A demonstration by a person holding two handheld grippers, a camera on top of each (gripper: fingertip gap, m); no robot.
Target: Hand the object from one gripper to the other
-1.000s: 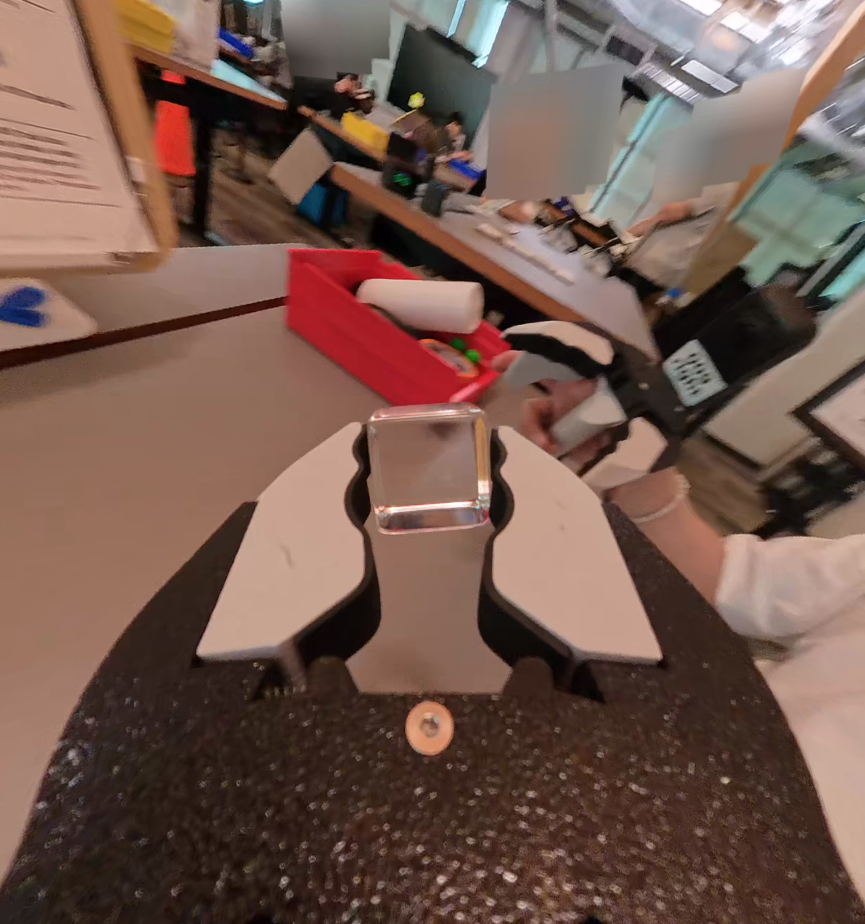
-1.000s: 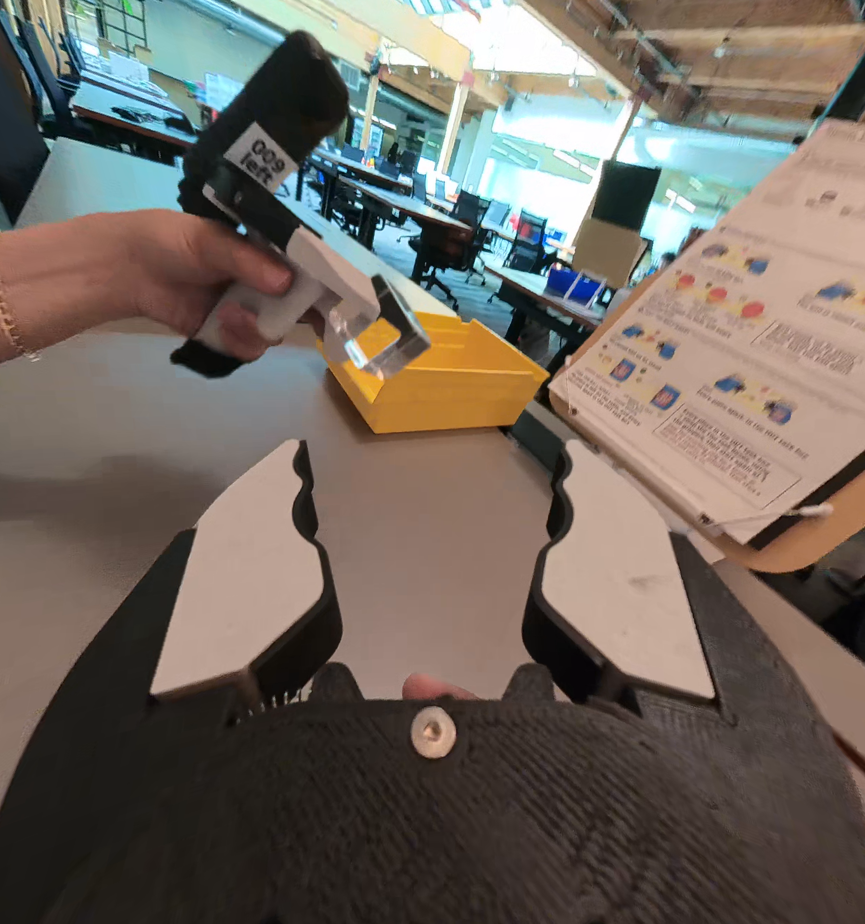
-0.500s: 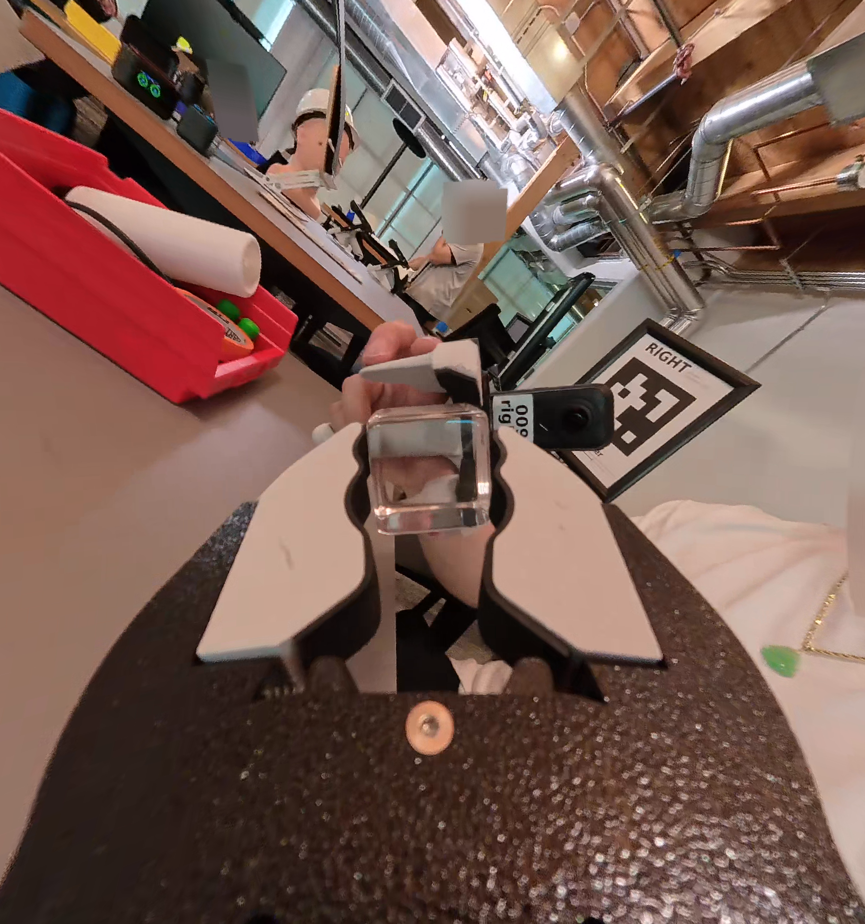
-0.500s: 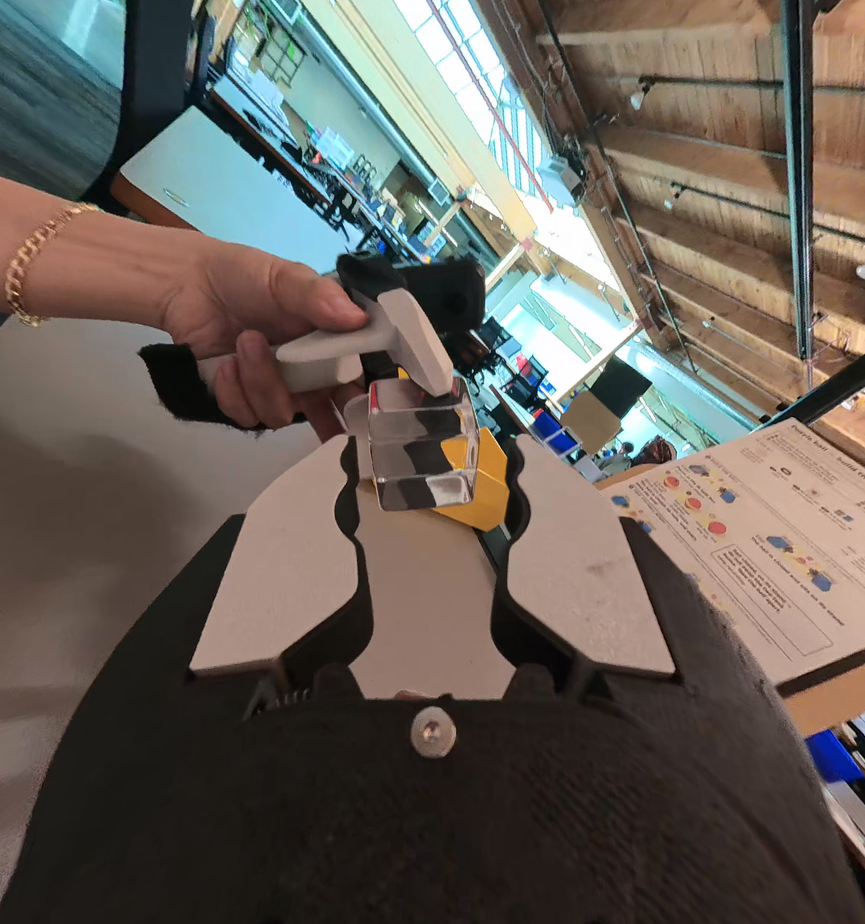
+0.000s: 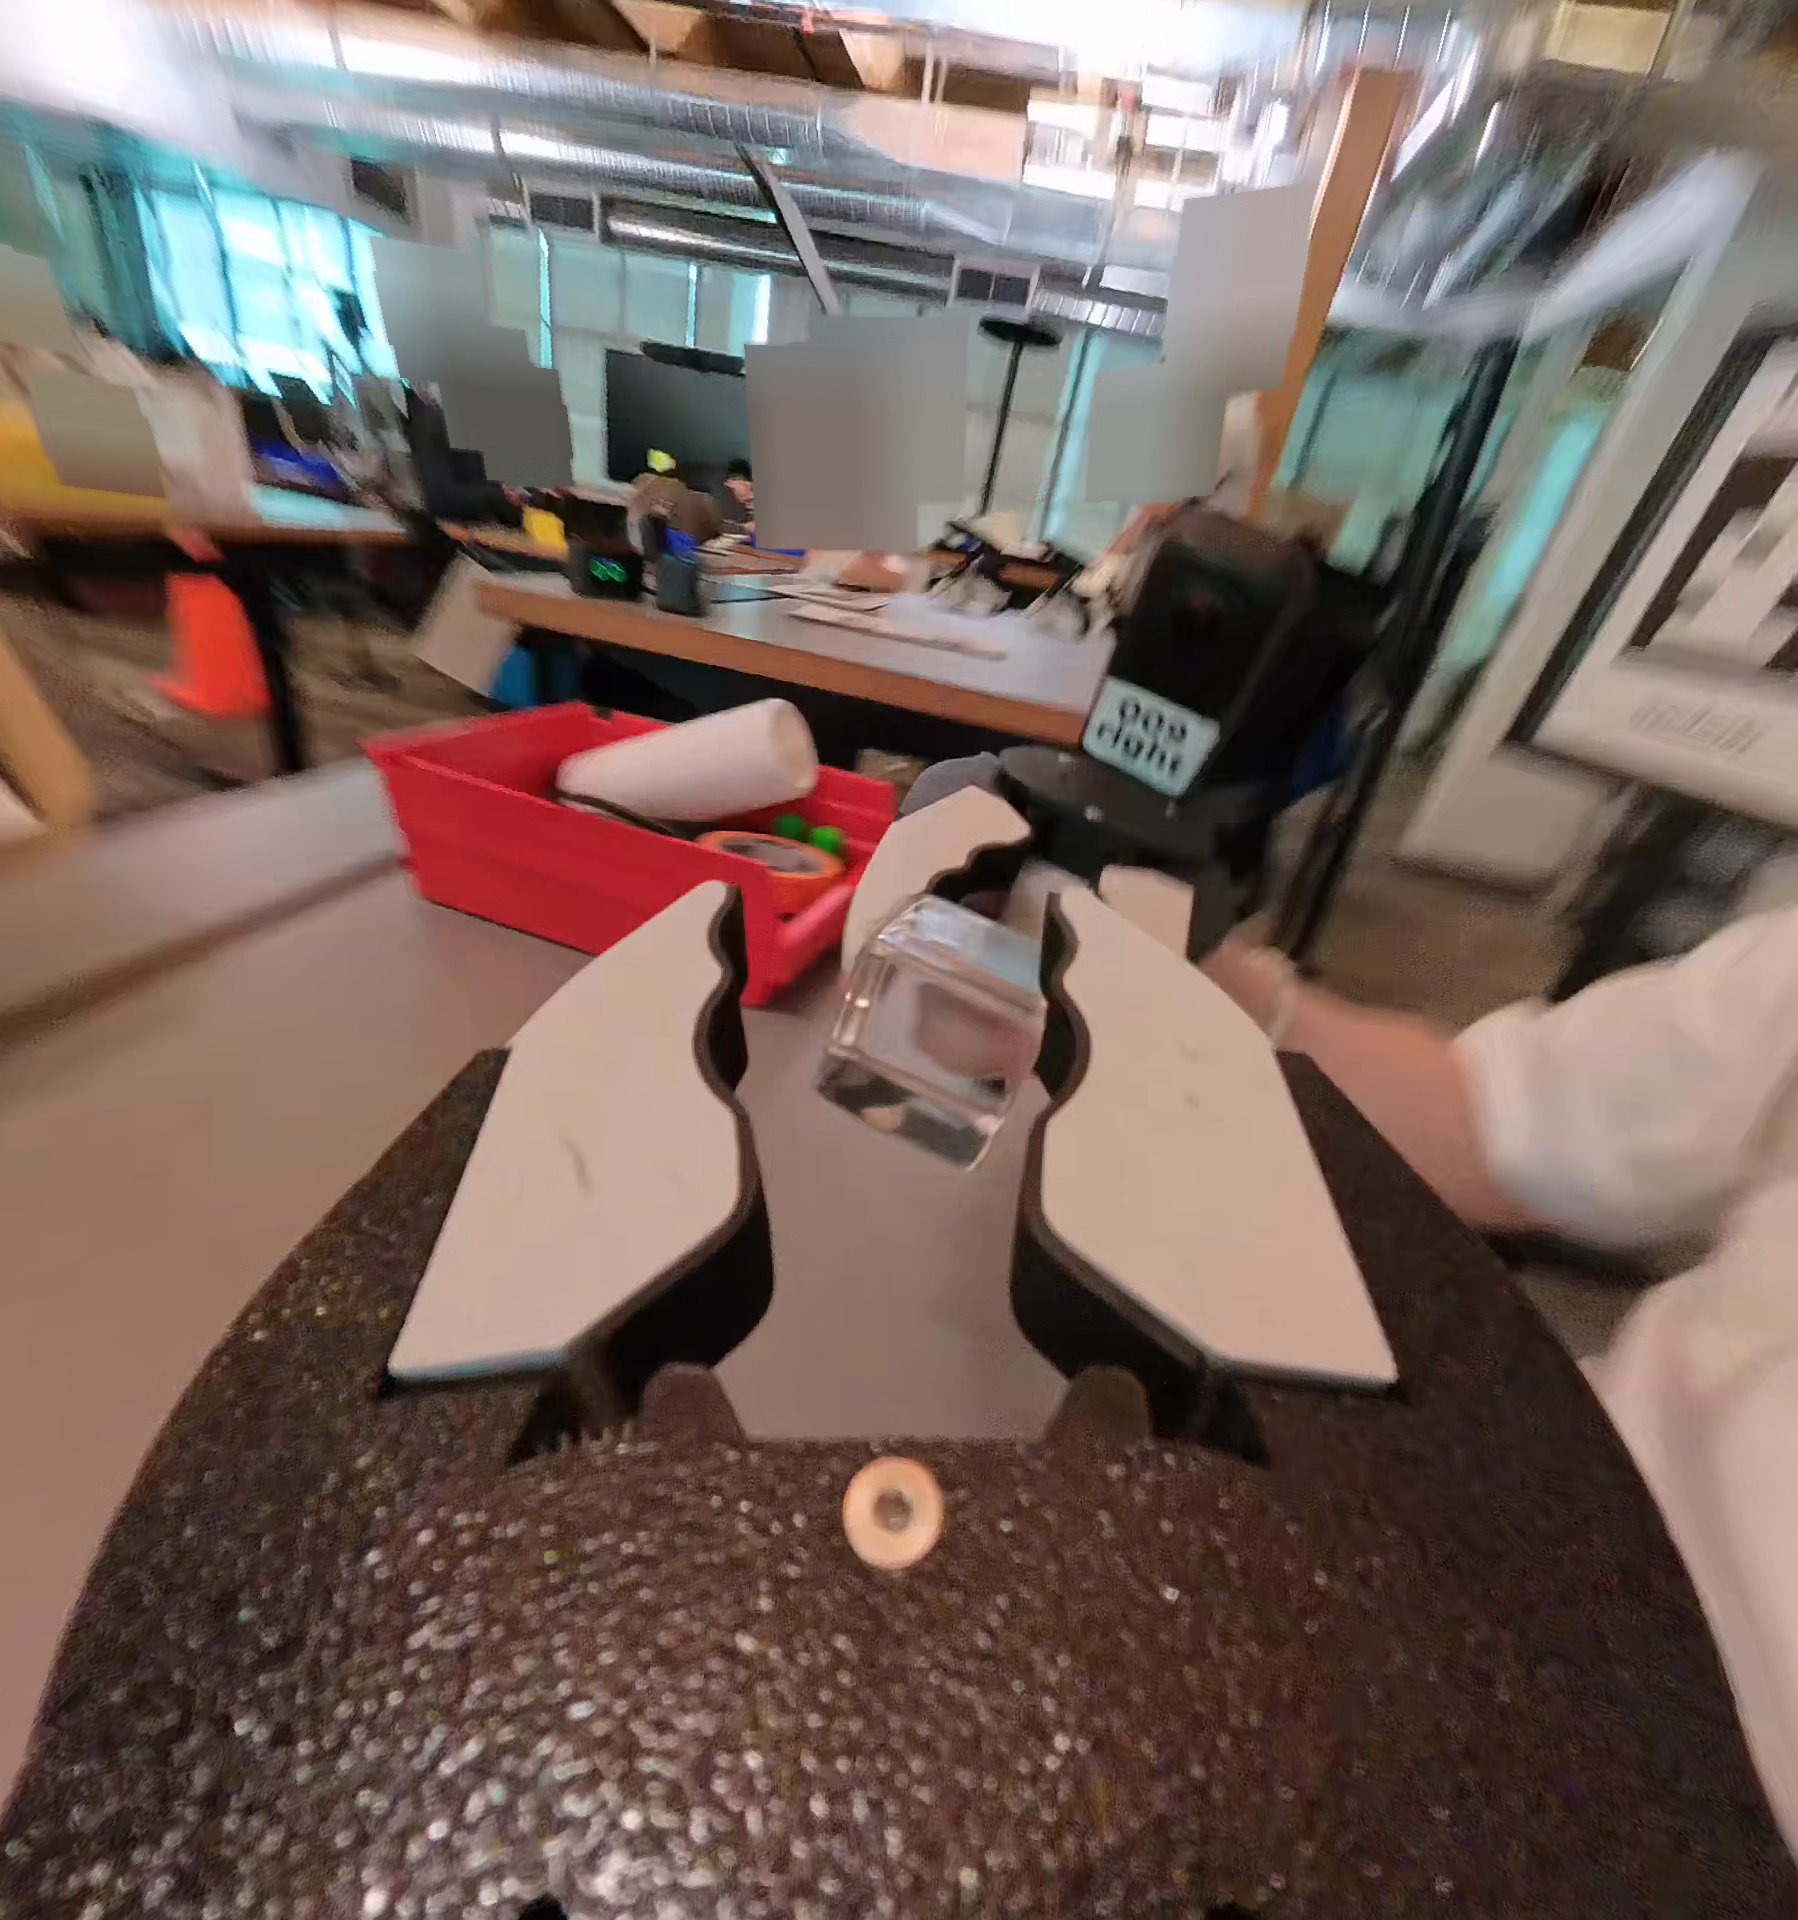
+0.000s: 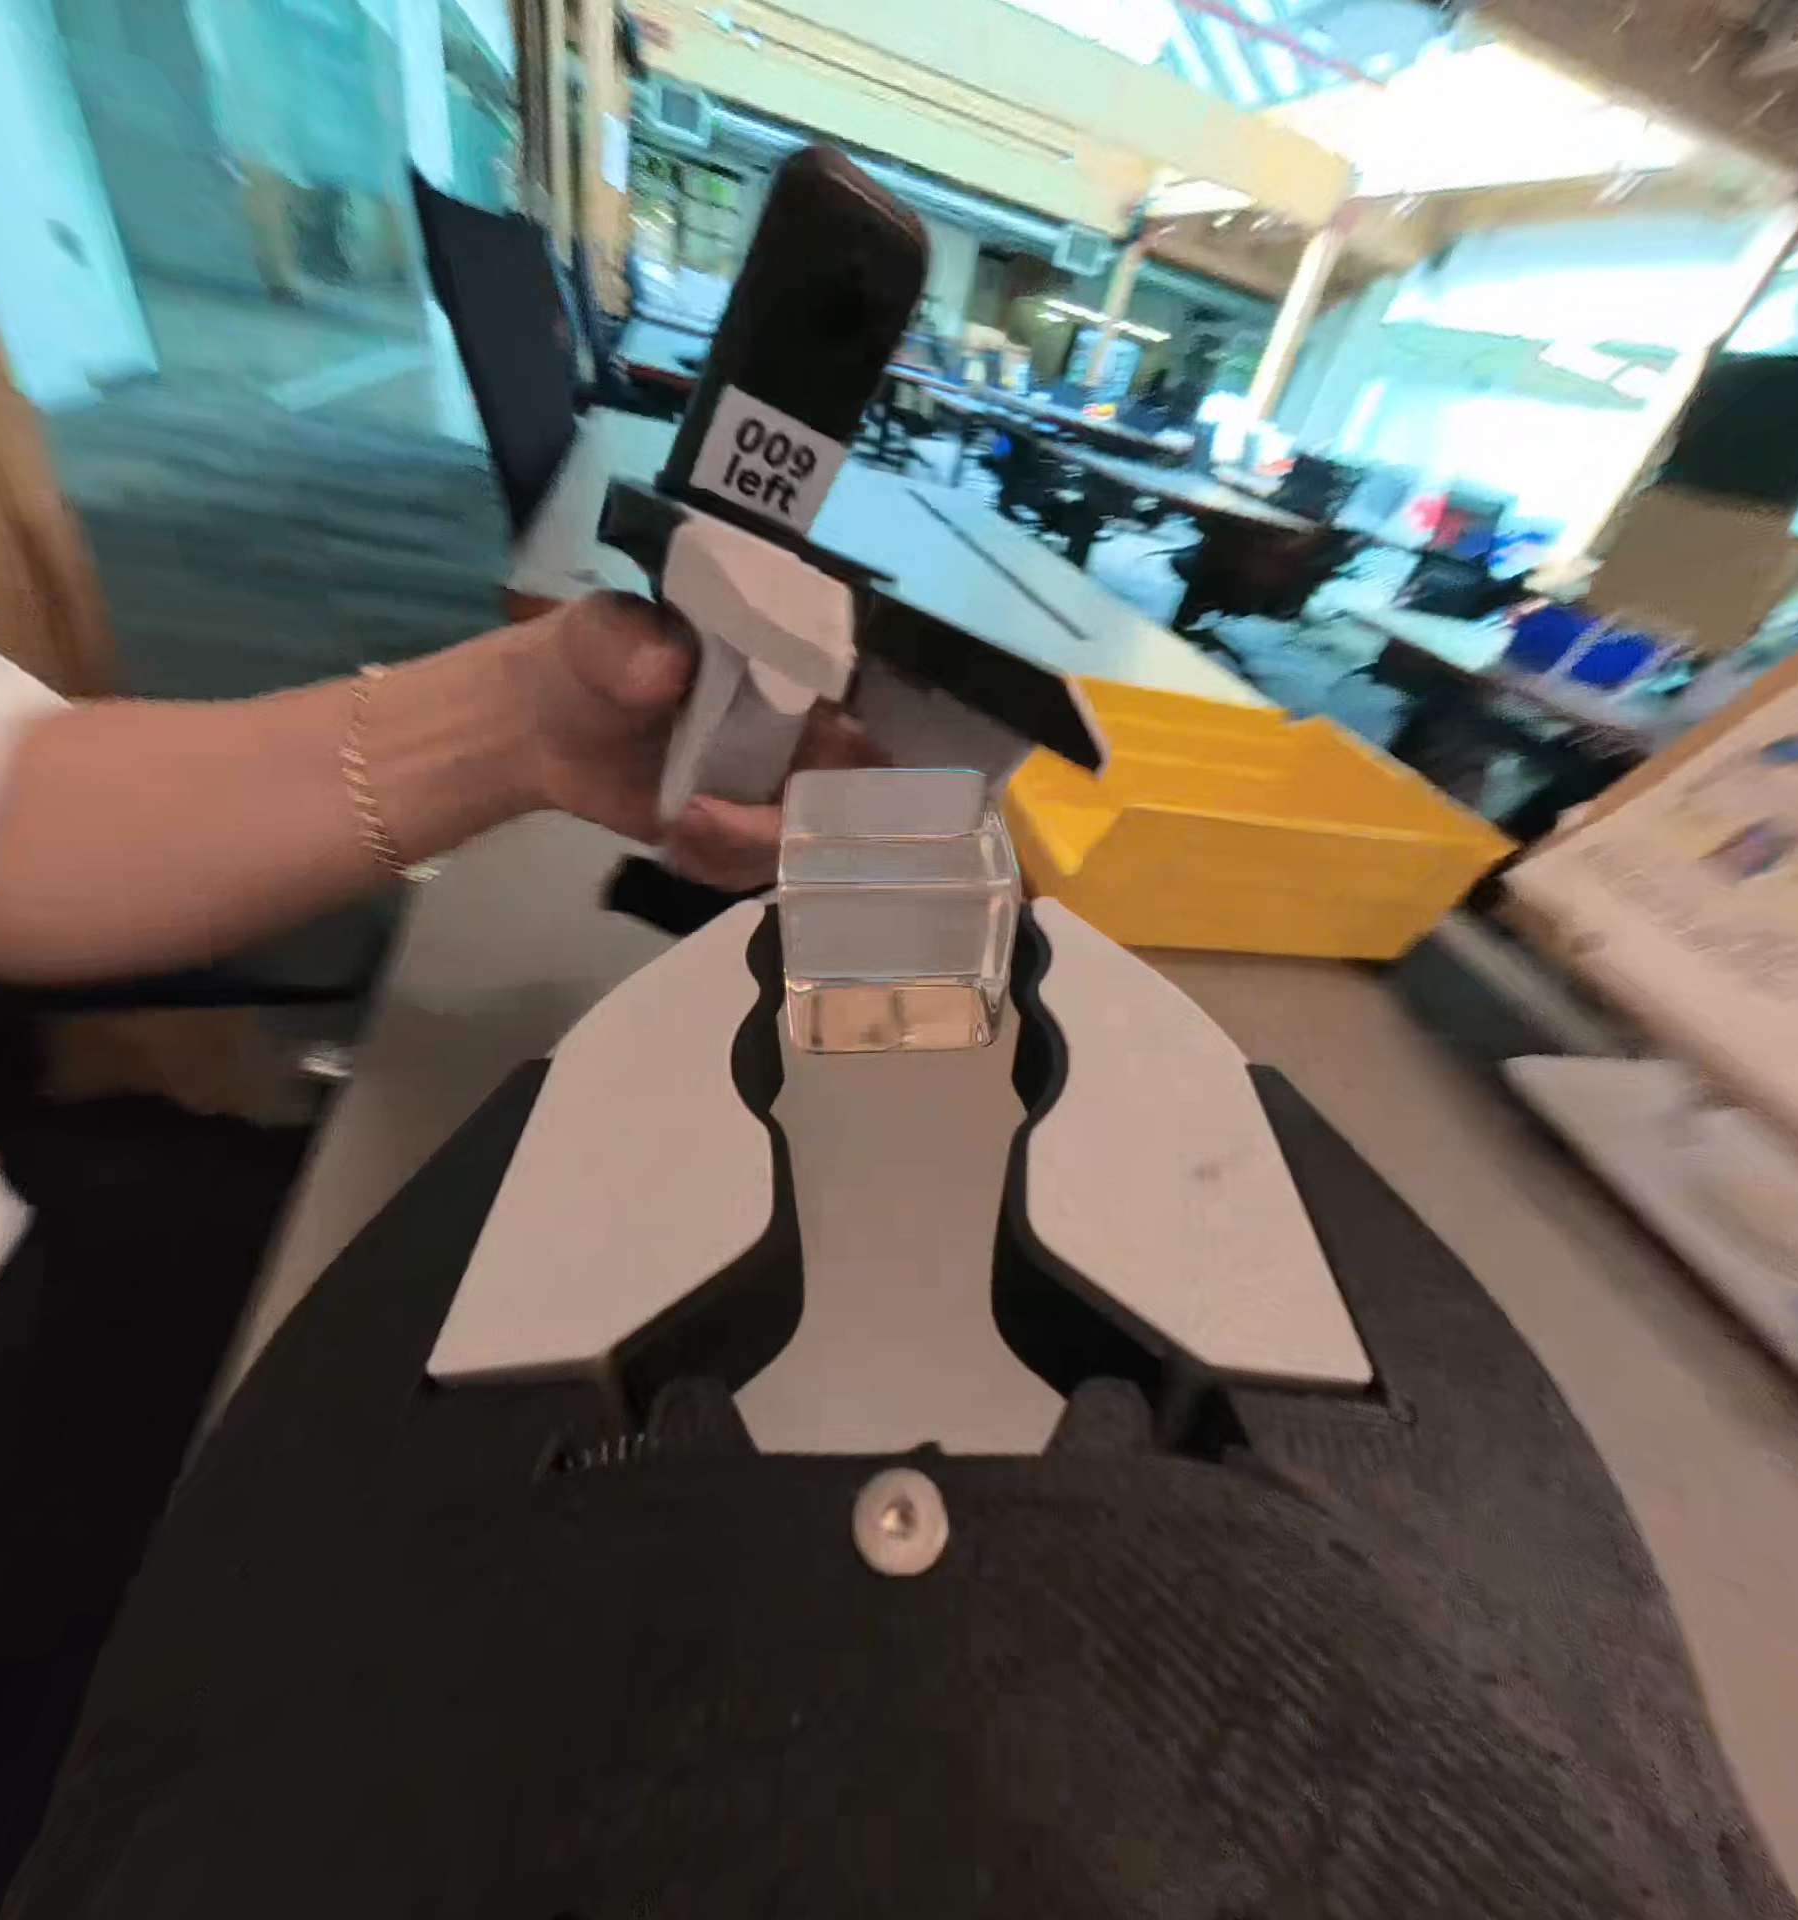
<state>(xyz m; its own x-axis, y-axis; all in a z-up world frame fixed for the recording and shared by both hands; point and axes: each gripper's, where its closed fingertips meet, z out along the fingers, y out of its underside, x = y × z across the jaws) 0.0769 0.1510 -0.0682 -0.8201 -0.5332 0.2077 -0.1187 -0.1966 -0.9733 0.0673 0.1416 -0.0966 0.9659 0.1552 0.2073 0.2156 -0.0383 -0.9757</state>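
Observation:
A clear cube (image 6: 895, 935) sits clamped between my right gripper's (image 6: 895, 920) white fingertips, held above the grey table (image 6: 1290, 1039). In the left wrist view my left gripper (image 5: 890, 909) is open and empty. The cube (image 5: 926, 1039) hangs tilted just beyond its right finger, not touching either pad, held by the right gripper's white fingers (image 5: 926, 852). In the right wrist view the left gripper (image 6: 1030, 727) is held by a hand, up and behind the cube.
A red bin (image 5: 521, 831) with a white roll (image 5: 687, 769) and tape stands on the table ahead of the left gripper. A yellow bin (image 6: 1238, 862) lies beyond the right gripper. A printed board (image 6: 1705, 883) leans at the right.
The right gripper closed on the cube while the left still held it. The left gripper has since opened and let go, and the two grippers have drawn apart.

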